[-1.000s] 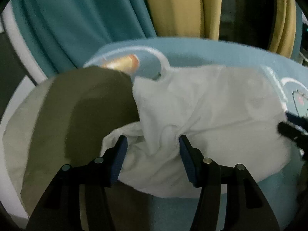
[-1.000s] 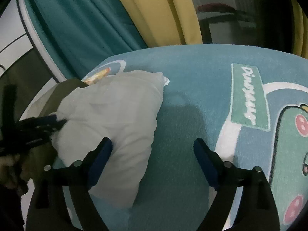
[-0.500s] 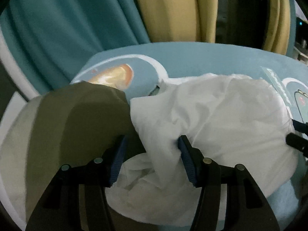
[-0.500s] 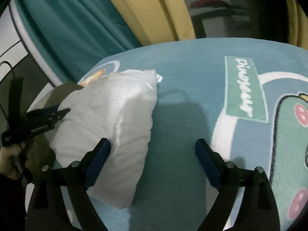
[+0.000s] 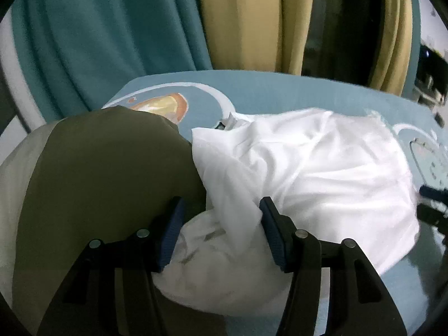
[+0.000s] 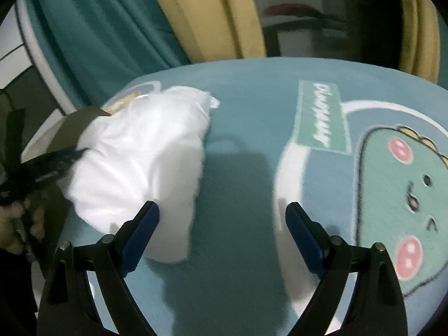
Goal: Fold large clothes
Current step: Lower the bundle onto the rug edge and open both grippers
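Note:
A large white garment lies rumpled on a blue dinosaur-print blanket. My left gripper is closed on a thick bunch of its near edge, which fills the gap between the blue pads. In the right wrist view the same white garment sits at the left, with the left gripper blurred at its far side. My right gripper stands open over bare blanket. Its left finger just overlaps the garment's near corner, and nothing is between its fingers.
An olive and beige cloth lies against the white garment on the left. Teal curtains and yellow curtains hang behind the blanket's far edge. The dinosaur print spreads to the right. A hand holds the left gripper.
The white bunch stays between the left pads while the garment's far part has shifted and rumpled. The right gripper has drifted right, showing more of the dinosaur print.

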### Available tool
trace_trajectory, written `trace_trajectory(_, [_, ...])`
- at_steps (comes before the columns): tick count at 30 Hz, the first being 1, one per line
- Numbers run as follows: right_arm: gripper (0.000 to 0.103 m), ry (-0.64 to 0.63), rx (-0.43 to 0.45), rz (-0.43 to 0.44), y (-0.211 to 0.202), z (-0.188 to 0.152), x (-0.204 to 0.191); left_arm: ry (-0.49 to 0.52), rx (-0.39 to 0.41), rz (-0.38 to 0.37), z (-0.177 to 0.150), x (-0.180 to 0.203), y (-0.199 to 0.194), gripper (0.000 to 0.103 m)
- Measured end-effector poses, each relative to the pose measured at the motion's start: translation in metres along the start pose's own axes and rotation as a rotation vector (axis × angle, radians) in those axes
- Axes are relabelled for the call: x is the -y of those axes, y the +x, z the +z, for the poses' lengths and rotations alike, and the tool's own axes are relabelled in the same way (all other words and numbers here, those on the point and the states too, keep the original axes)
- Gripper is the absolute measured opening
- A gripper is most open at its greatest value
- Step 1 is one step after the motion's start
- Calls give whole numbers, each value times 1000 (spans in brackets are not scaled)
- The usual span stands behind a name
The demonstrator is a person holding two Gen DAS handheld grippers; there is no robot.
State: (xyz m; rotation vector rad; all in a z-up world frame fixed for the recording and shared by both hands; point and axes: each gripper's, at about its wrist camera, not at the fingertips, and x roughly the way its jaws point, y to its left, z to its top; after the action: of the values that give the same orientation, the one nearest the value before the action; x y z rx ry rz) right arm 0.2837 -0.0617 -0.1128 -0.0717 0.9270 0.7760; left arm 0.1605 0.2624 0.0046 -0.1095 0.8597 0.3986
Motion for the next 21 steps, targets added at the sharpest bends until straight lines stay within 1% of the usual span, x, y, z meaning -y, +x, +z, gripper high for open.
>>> trace_trajectory(4, [91,22,-9,-41,-10,-9,15,-13,33,16,-4,1,-10,59])
trace_trajectory(8, [91,46,-6,-71,-24,-19,33,-56,79,9,-13,1,-28,59])
trace_trajectory(15, [91,66,13,-113,-53,-32,55,-110,164,12,-31,18,-58,59])
trace_trajectory(17, [91,75,19,-121,-61,-37,62,-109,183,14,-34,26,-66,59])
trace_trajectory(21, [91,103,32,-142,-79,-47,78,-75,192,4,-35,43,-76,59])
